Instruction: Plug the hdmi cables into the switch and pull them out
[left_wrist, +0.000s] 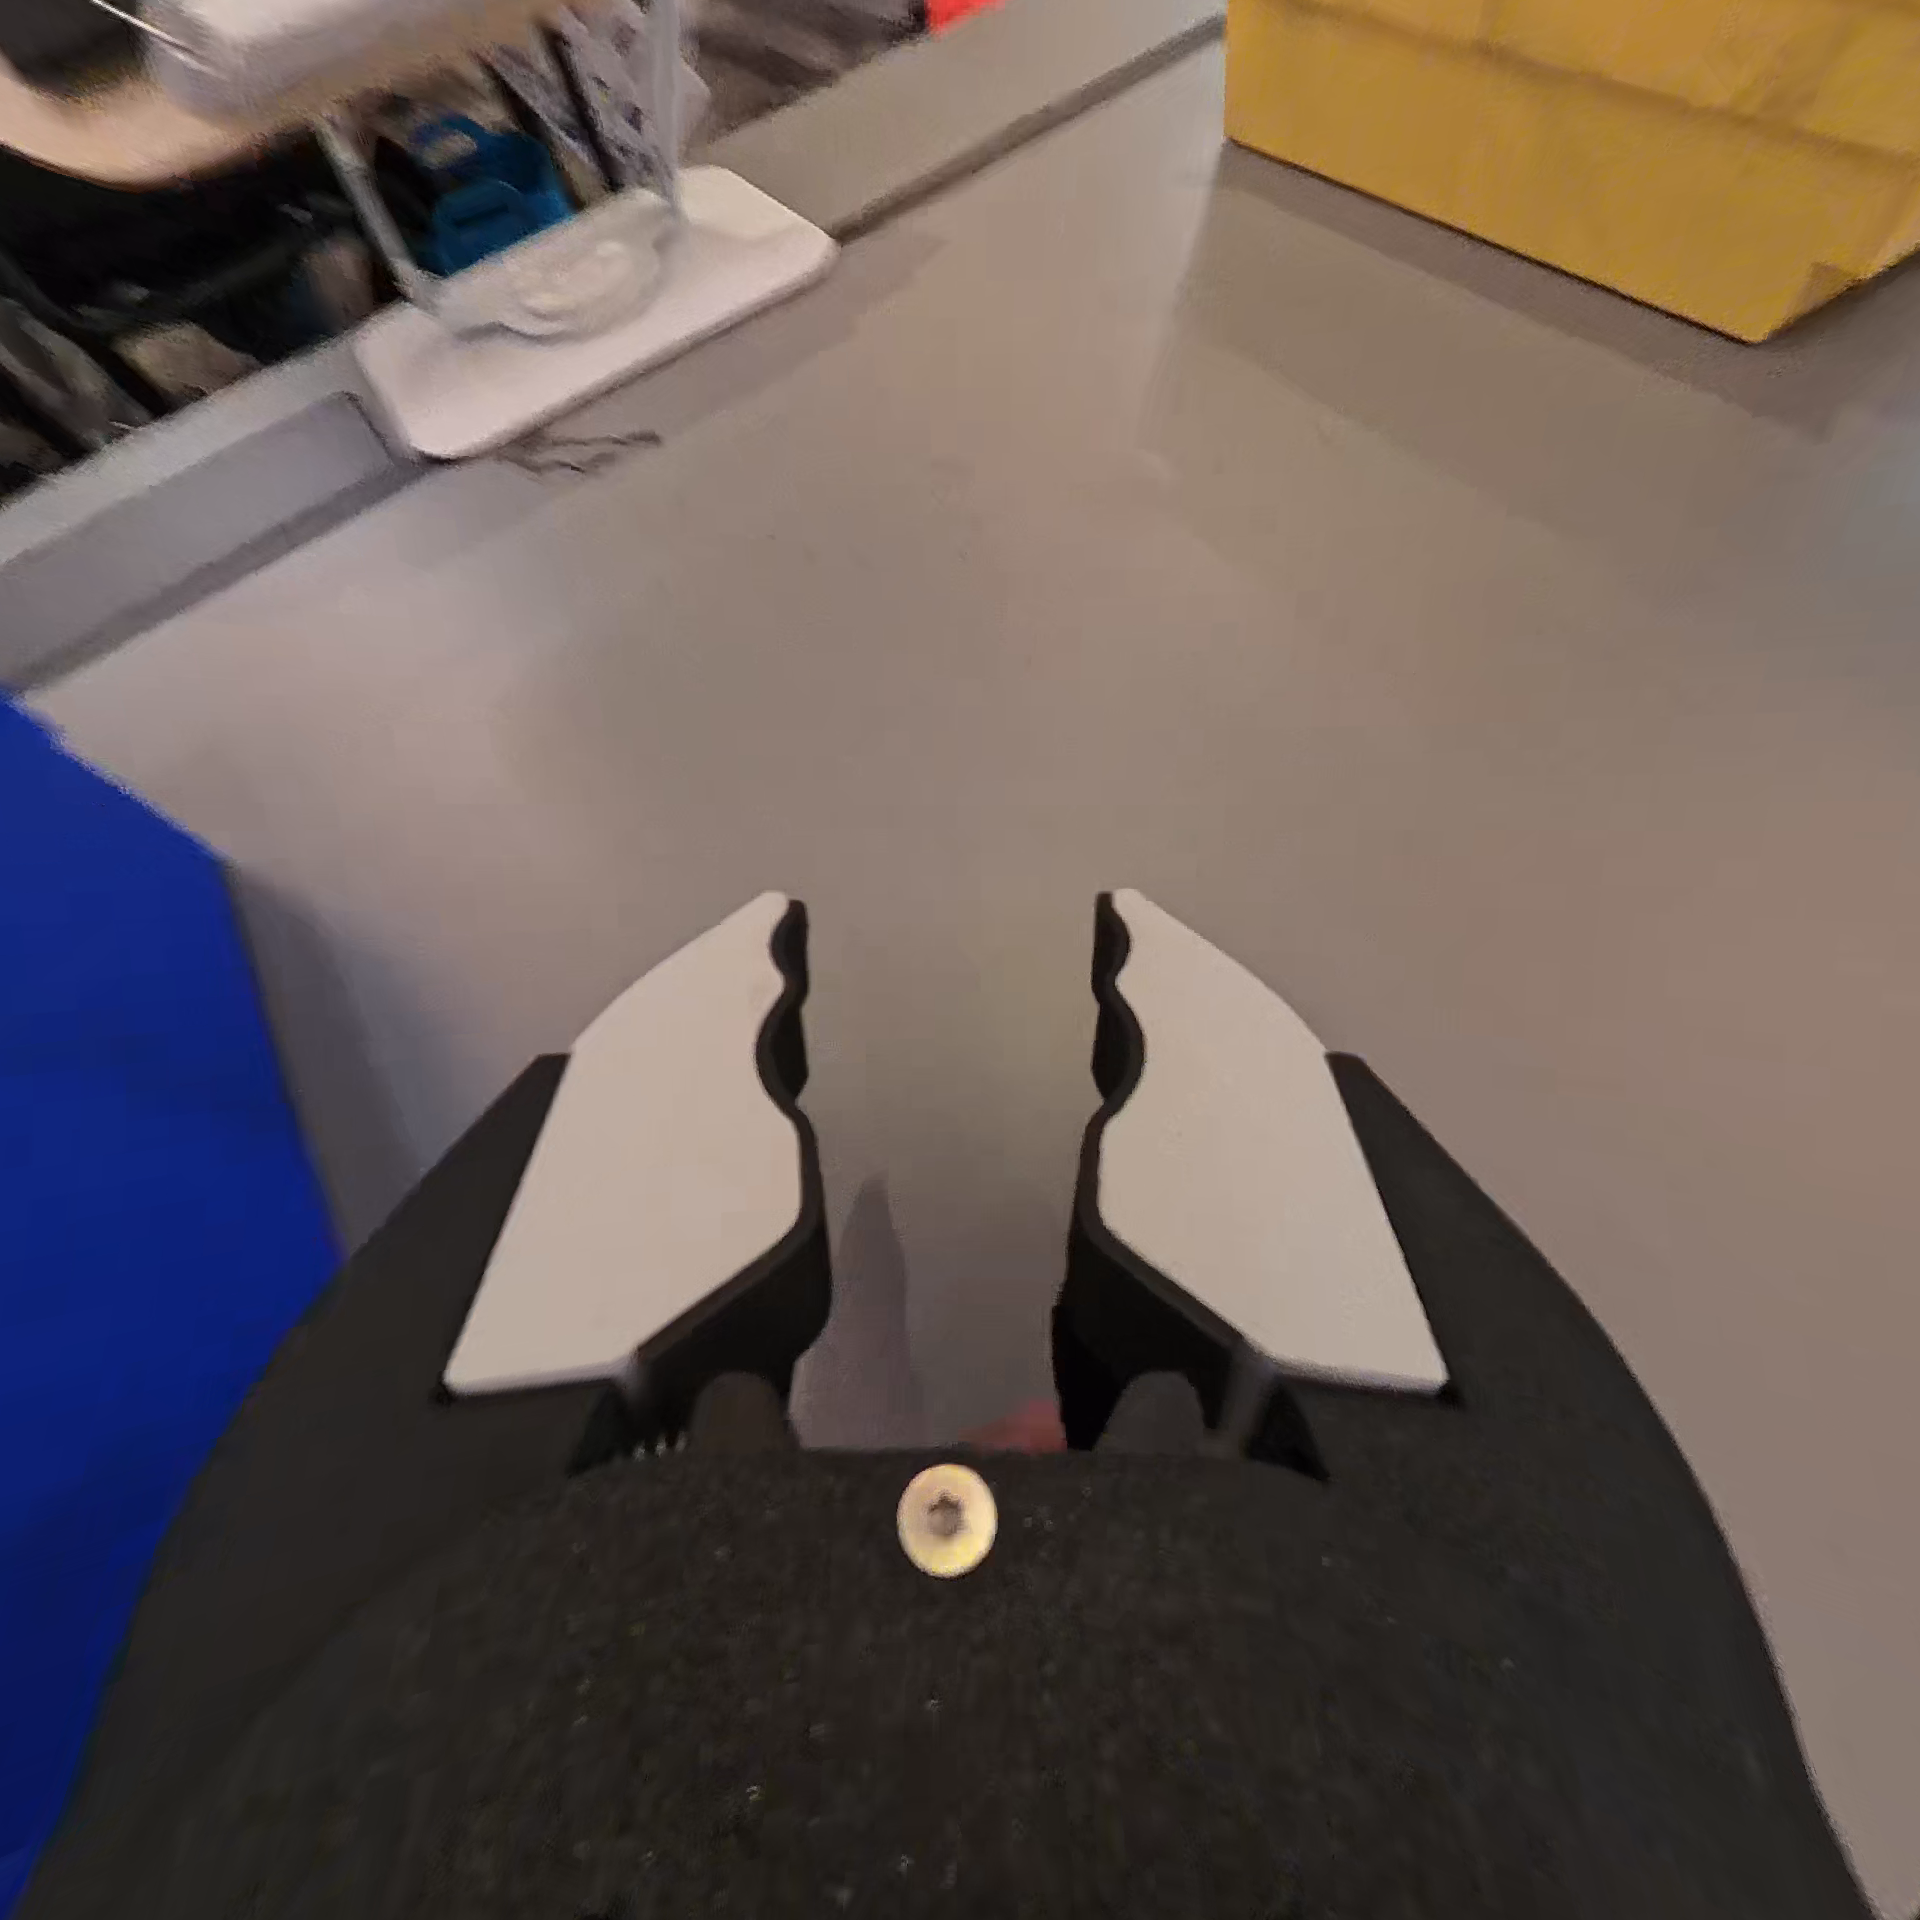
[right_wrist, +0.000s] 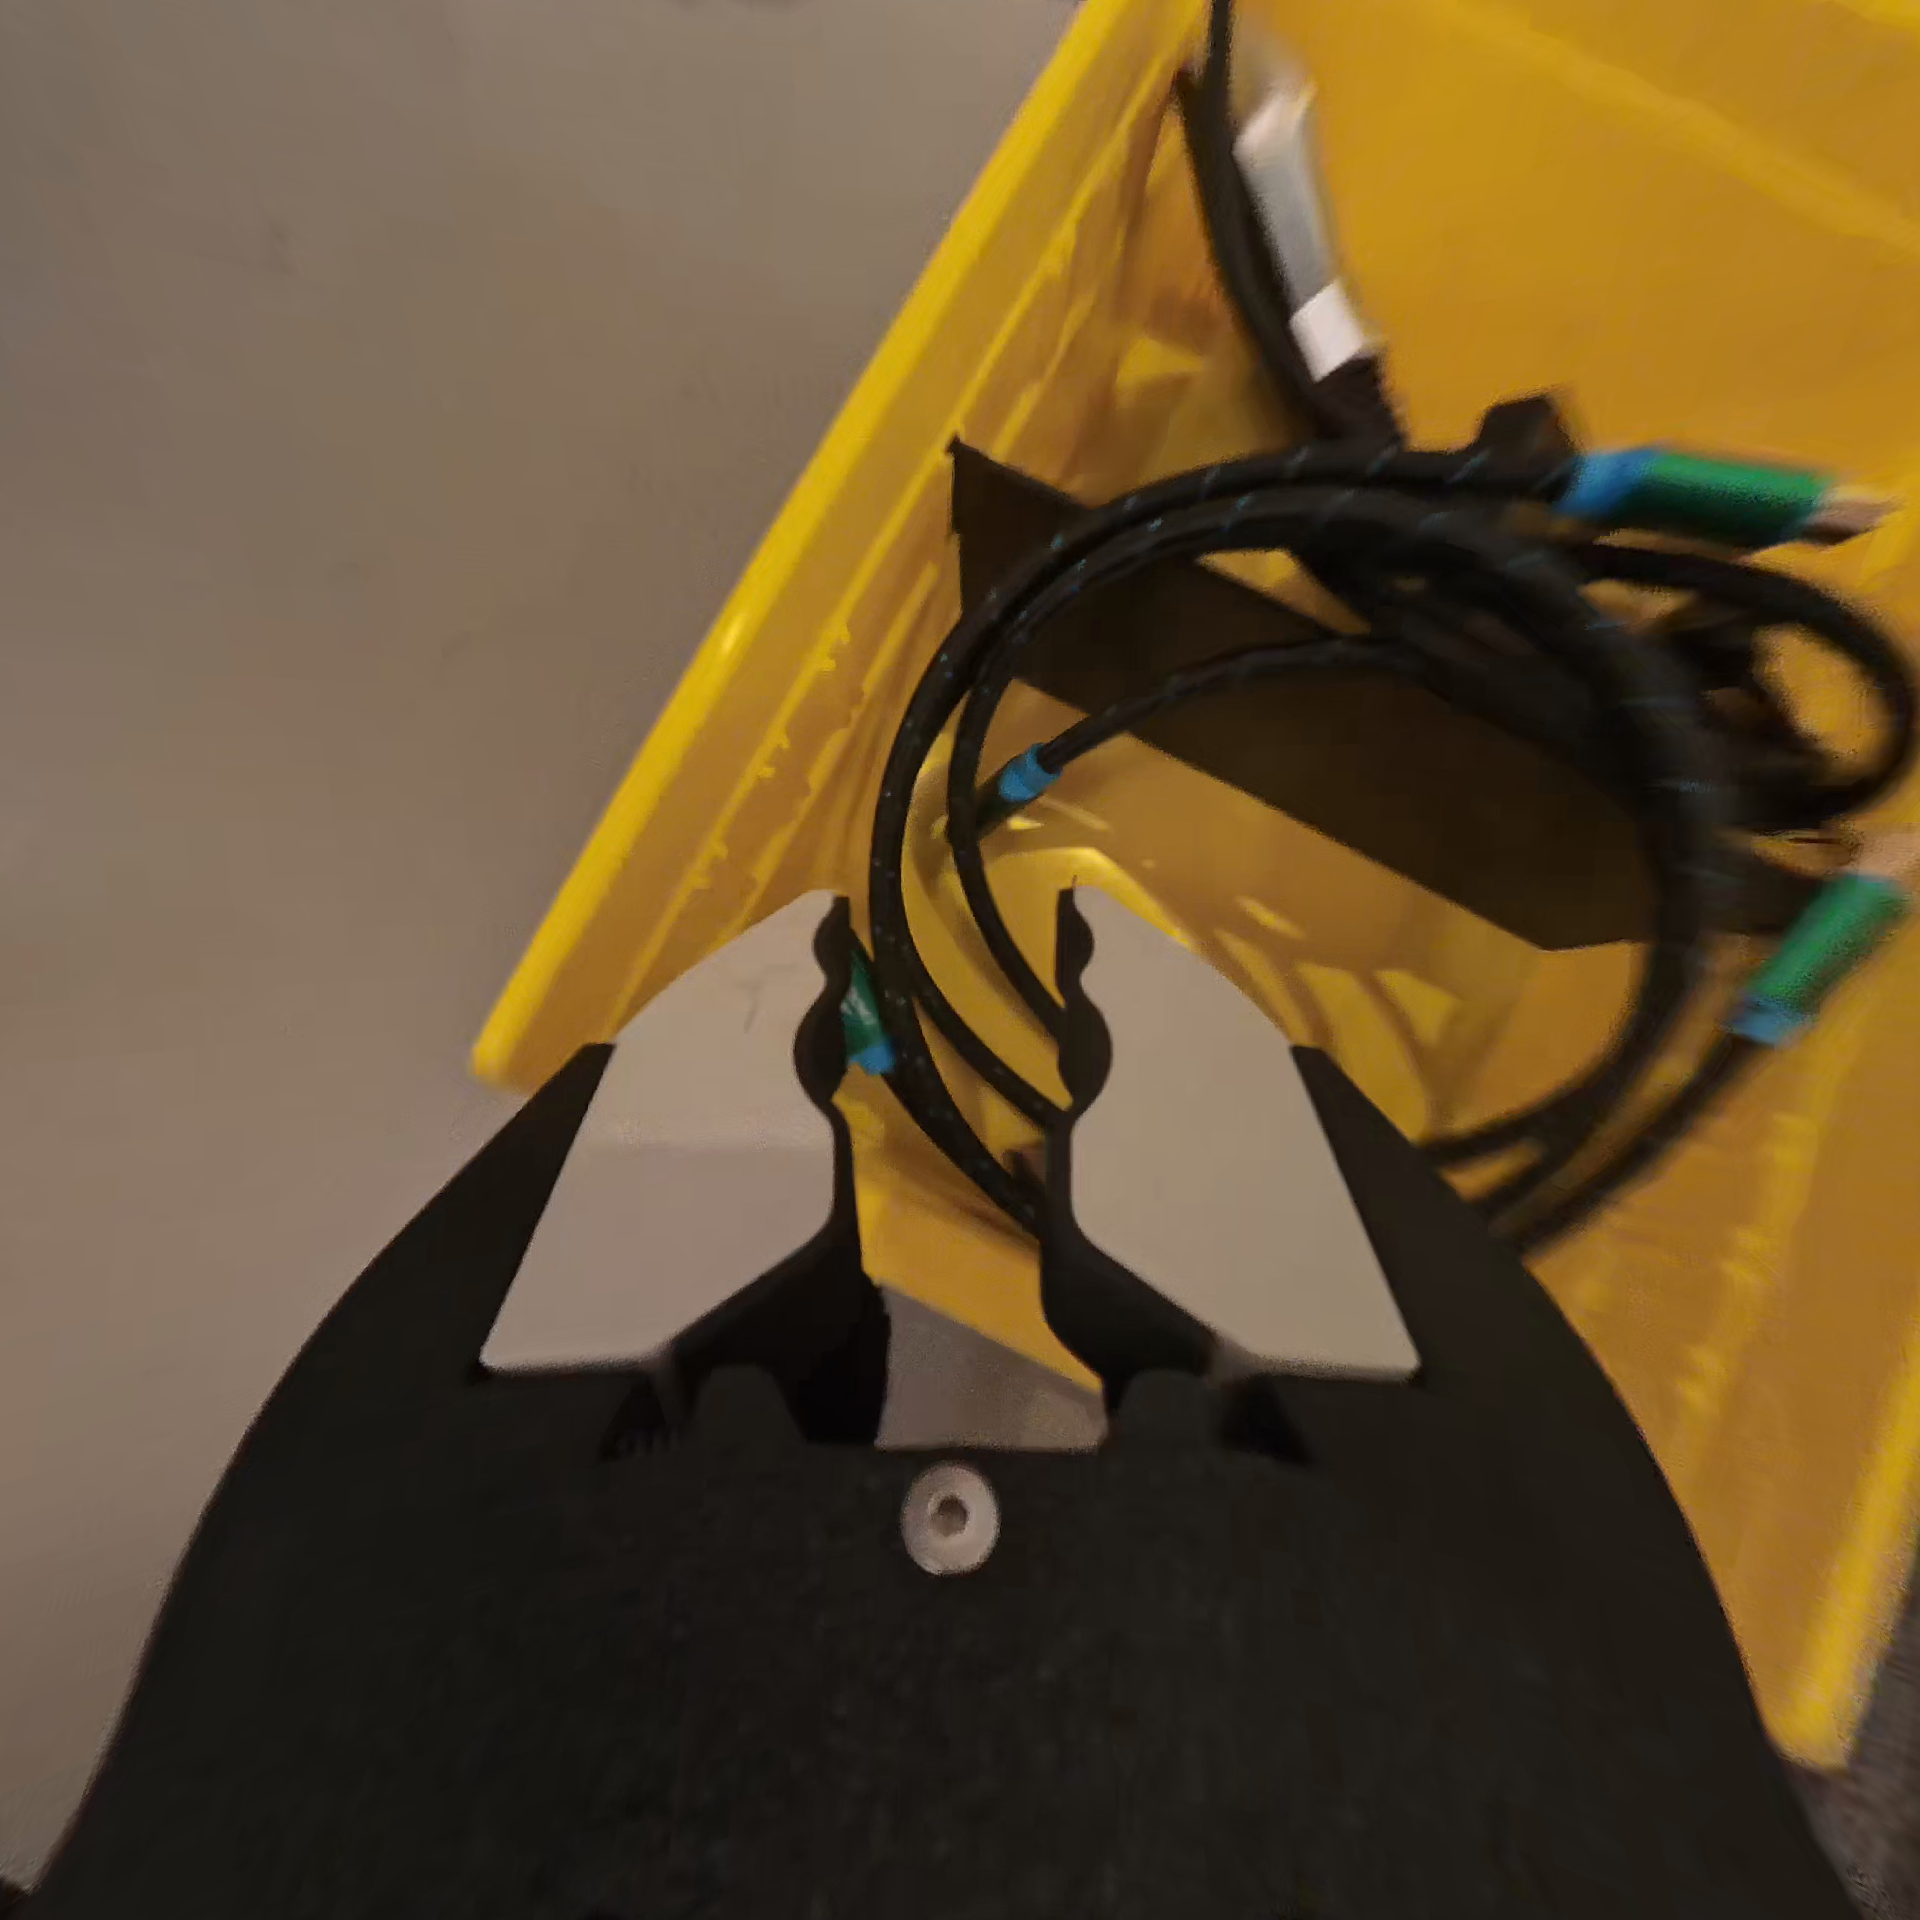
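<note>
Right gripper (right_wrist: 951, 925): jaws parted, straddling coiled black HDMI cables (right_wrist: 935, 748) inside yellow bin (right_wrist: 727, 665), nothing clamped | Left gripper (left_wrist: 951, 914): parted, empty, over table (left_wrist: 1039, 623) well clear of bin | Risk: closing on several tangled loops would likely drag the whole bundle | Switch: not identifiable.

The left gripper (left_wrist: 949, 914) is held low and level, its two grey-faced fingers (left_wrist: 665, 1143) spread apart with nothing between them. The right gripper (right_wrist: 951, 914) is pointed forward, its black fingers (right_wrist: 1075, 1039) likewise parted and not clamped.
</note>
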